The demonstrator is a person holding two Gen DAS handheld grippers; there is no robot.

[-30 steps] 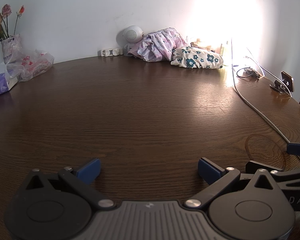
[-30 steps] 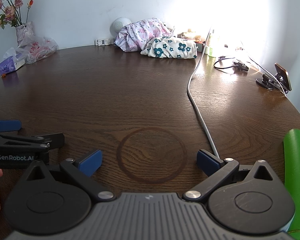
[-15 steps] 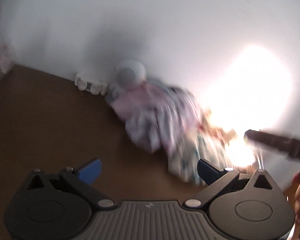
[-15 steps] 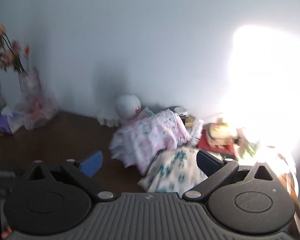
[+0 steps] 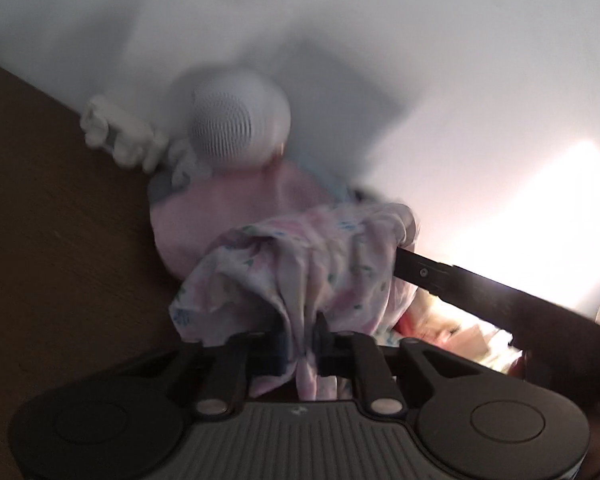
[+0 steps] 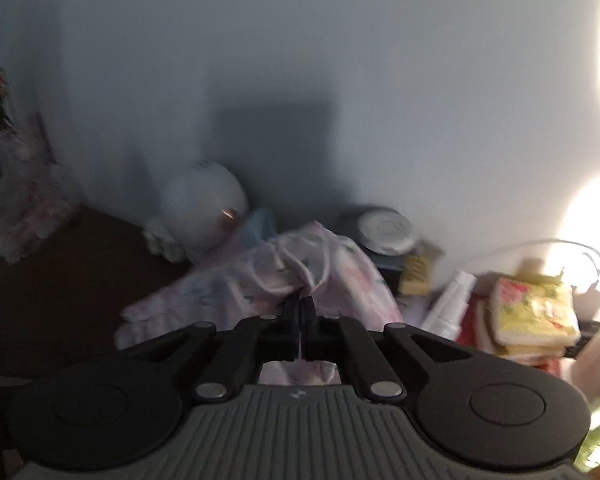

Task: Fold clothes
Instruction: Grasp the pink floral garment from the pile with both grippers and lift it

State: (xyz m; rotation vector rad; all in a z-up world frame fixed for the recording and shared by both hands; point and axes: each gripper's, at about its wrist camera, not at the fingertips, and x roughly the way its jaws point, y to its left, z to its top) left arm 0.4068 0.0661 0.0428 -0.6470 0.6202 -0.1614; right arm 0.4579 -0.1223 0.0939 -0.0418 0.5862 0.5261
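No lettering is reading clearly through the blur. I am pinching the floral garment (image 5: 300, 264) with my left gripper (image 5: 302, 338), whose jaws have just been closing onto a fold of it. My right gripper (image 6: 300, 312), also just closing, is clamping another bunch of the same cloth (image 6: 300, 268). The garment is lying crumpled at the wooden table's (image 5: 52, 240) far edge, beside a white round speaker (image 5: 236, 124); I cannot tell its long axis.

We note thin, soft printed cloth in the garment (image 5: 300, 264), dark grained wood table (image 5: 60, 240), matt white painted wall (image 6: 340, 60).
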